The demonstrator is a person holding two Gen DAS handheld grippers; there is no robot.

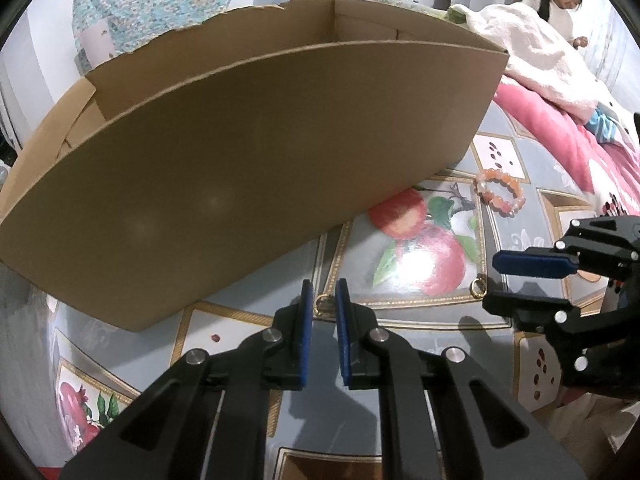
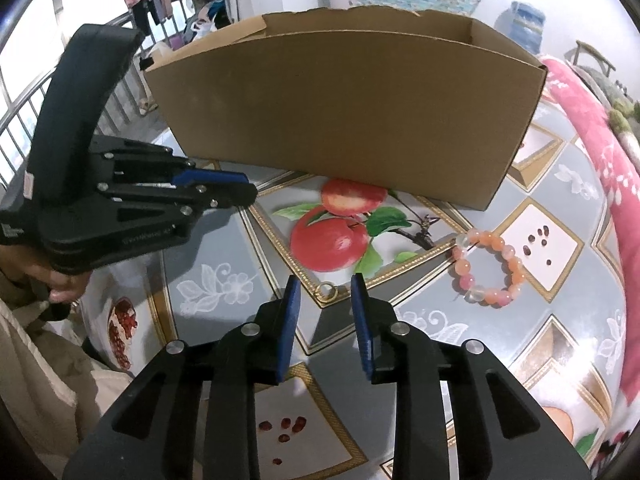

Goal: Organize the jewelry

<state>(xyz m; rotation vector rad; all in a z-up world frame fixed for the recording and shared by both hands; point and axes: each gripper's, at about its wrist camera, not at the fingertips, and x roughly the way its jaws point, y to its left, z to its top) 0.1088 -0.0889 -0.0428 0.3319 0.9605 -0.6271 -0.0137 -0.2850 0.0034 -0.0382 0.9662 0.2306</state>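
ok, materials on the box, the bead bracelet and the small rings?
Box: plain brown cardboard, matte; a torn back rim suggests corrugated board.
Bead bracelet: glossy orange, pink and clear round beads, glass or polished stone, can't tell which.
Small rings: gold-coloured and shiny, probably metal.

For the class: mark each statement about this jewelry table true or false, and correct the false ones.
1. The beaded bracelet lies inside the cardboard box. False: the bracelet lies on the tablecloth, outside the box.
2. A gold ring lies between the right claw's fingers. True: gold ring, right claw.
3. The right claw is clamped shut. False: it is open, its pads clear of the ring.
4. The box is open on top. True.
5. The left claw holds the bracelet. False: the left claw pinches a second gold ring.
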